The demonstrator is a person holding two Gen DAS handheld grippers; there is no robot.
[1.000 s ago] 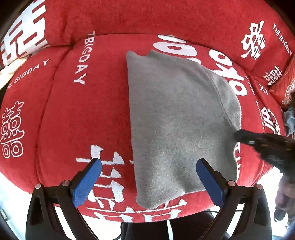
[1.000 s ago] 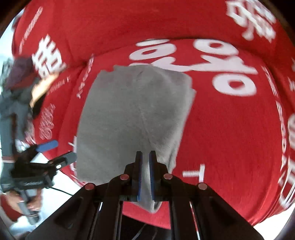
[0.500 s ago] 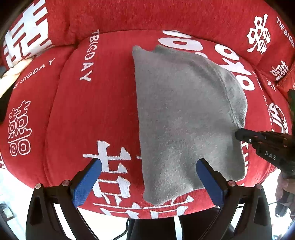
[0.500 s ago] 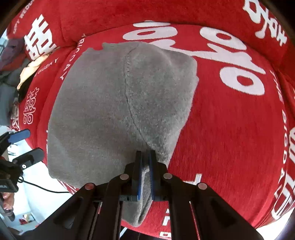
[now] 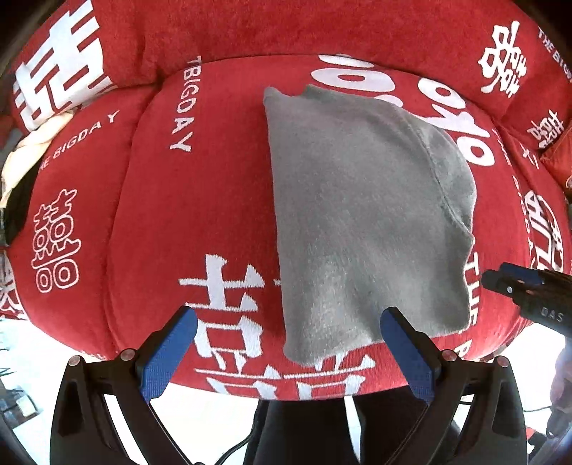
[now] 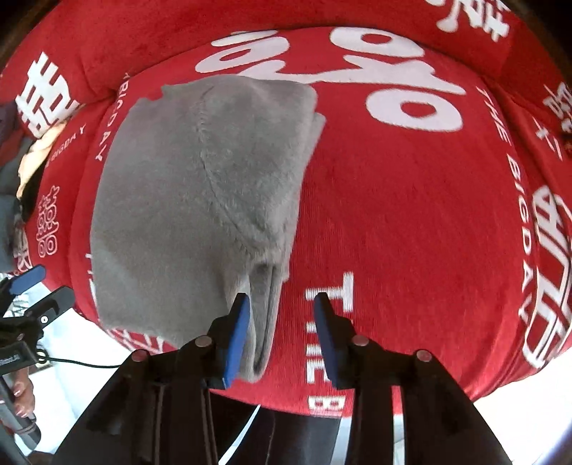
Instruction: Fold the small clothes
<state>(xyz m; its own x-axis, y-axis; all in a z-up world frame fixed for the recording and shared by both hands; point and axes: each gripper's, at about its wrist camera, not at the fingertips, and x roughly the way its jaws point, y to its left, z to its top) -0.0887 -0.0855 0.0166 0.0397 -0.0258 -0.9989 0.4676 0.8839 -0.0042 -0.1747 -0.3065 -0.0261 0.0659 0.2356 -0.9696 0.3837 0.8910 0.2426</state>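
Note:
A grey fleece garment lies folded flat on the red seat cushion, its near edge hanging a little over the front. My left gripper hovers above that near edge, wide open with nothing gripped. My right gripper is opening its jaws. The garment's near right corner droops between them beside the left pad, and neither pad presses it. The right gripper's tips show at the garment's right edge in the left wrist view.
The red sofa cover carries white lettering, and a back cushion rises behind. A cream cloth sits at the far left. A person's hand holds the left gripper beside a black cable.
The right gripper's jaws, shut on the garment's corner before, have parted and let it go. The garment has settled flatter on the cushion. The left gripper stays open.

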